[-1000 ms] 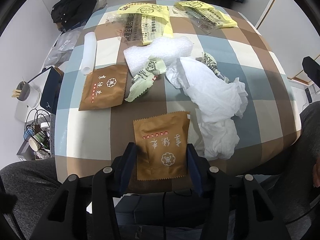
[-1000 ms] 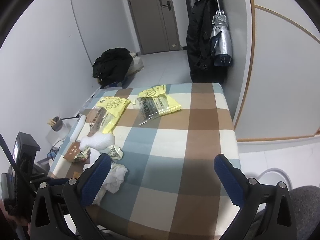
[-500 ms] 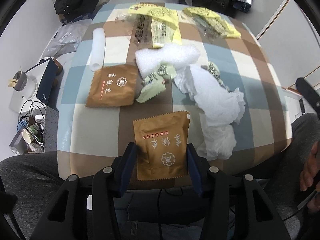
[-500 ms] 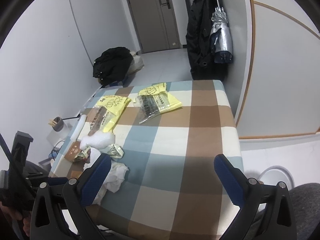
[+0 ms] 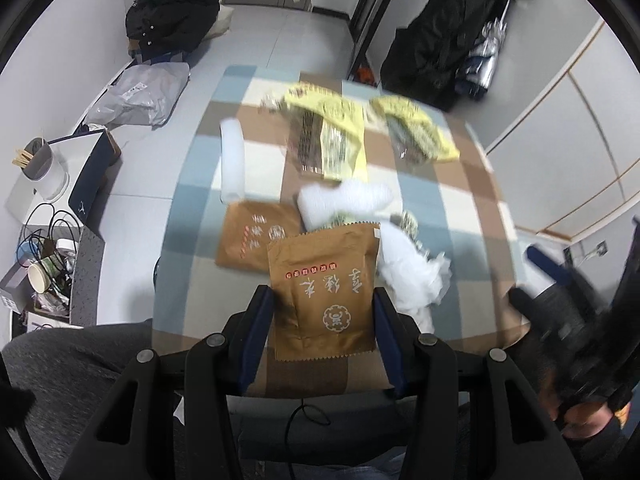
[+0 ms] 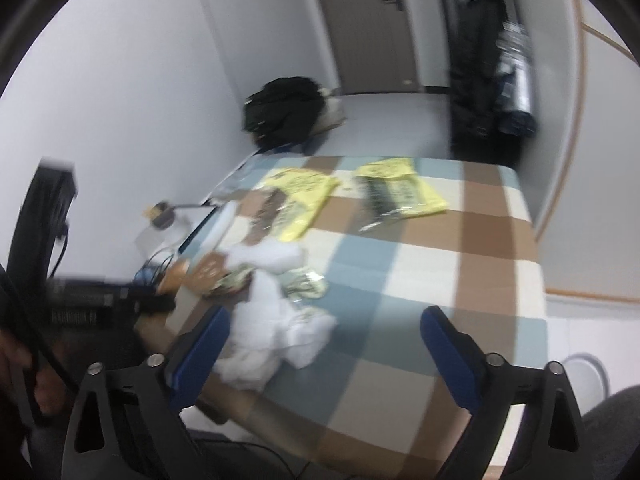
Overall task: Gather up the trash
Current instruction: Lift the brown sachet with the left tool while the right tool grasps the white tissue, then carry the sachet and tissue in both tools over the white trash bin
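Observation:
My left gripper [image 5: 322, 312] is shut on a brown snack packet [image 5: 324, 280] and holds it lifted above the near edge of the checked table [image 5: 460, 208]. On the cloth behind it lie a second brown packet [image 5: 252, 240], white foam [image 5: 344, 200], a crumpled white tissue [image 5: 412, 276], a white roll [image 5: 232, 160] and two yellow bags [image 5: 336, 136]. My right gripper [image 6: 324, 336] hovers over the table's near side with its jaws closing. The tissue [image 6: 276, 328] lies below by the left finger, and nothing is pressed between the pads. Small greenish wrappers [image 6: 304, 284] lie beside the tissue.
A black jacket [image 5: 172, 16] and a grey bag [image 5: 140, 96] lie on the floor beyond the table. A low shelf with cups and cables [image 5: 48, 256] stands to the left. Coats and an umbrella [image 5: 472, 40] hang at the back right. A person's grey-trousered legs sit at the near edge.
The left gripper has lifted the brown packet off the table and tilted upward. The right gripper has swung left toward the tissue, and its jaws have narrowed a little.

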